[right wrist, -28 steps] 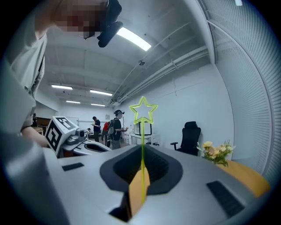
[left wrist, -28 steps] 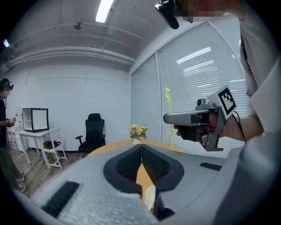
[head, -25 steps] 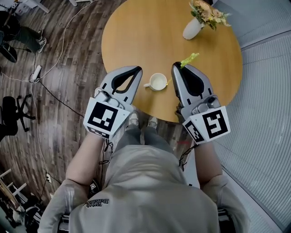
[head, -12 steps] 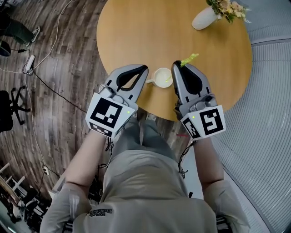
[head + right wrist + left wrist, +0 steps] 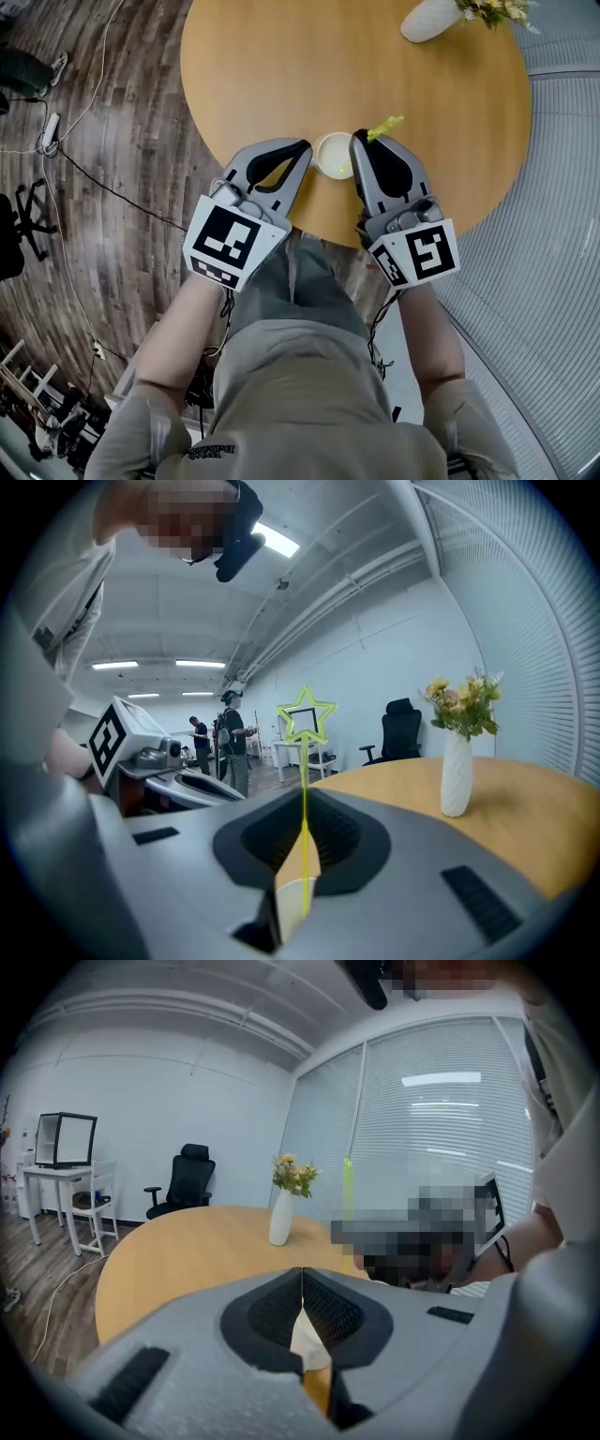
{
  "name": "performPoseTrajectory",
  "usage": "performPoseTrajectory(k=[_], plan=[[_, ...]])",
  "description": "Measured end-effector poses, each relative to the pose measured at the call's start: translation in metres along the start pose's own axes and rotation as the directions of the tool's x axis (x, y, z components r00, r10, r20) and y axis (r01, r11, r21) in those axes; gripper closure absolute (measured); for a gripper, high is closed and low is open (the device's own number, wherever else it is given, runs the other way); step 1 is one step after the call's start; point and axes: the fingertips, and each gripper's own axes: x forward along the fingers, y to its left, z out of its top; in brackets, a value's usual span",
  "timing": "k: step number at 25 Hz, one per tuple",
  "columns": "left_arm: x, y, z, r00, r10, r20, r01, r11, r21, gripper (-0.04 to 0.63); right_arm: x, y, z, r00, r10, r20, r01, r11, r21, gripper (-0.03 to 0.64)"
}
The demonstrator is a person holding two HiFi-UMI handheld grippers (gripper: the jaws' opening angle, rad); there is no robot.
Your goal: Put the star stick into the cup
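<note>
My right fingers [image 5: 354, 841] pinch the star stick [image 5: 305, 714], whose lower end seems to lean into the cup [image 5: 332, 155] near the tabletop [image 5: 281, 66] edge. My left fingers [image 5: 267, 1312] are pressed together, empty. Letting go at this tilt could topple the cup.

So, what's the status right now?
Left tool shut, tips by the cup. Right tool shut on star stick, lower end at the cup's mouth. Nothing in the way.
</note>
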Motion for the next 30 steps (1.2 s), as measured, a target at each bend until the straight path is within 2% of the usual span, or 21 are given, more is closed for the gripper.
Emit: performPoseTrajectory(k=[5,15,19,28,30], plan=[[0.009,0.001,-0.02,0.999,-0.01,-0.03,0.01,1.0,-0.016,0.572,0.004,-0.007,-0.024,1.0,-0.016,0.01,0.016,1.0,0.007,0.583],[0.014,0.006,-0.038,0.997,-0.019,-0.078,0.016,0.999,-0.045,0.572,0.01,-0.004,-0.045,0.999,-0.027,-0.041,0.028,0.999,0.028,0.583],[0.017,0.006,-0.042,0.997,-0.018,-0.081,0.014,0.999,-0.048,0.572,0.012,-0.006,-0.051,0.999,-0.021,-0.049,0.023,0.998,0.059,0.583],[0.021,0.002,-0.054,0.995,-0.019,-0.094,0.014,0.999,-0.052,0.572,0.016,-0.009,-0.067,0.995,-0.041,-0.094,0.047,0.997,0.057,0.58],[0.02,0.004,-0.054,0.996,-0.017,-0.092,0.012,0.999,-0.051,0.572,0.016,-0.009,-0.07,0.993,-0.05,-0.11,0.057,0.996,0.063,0.554]])
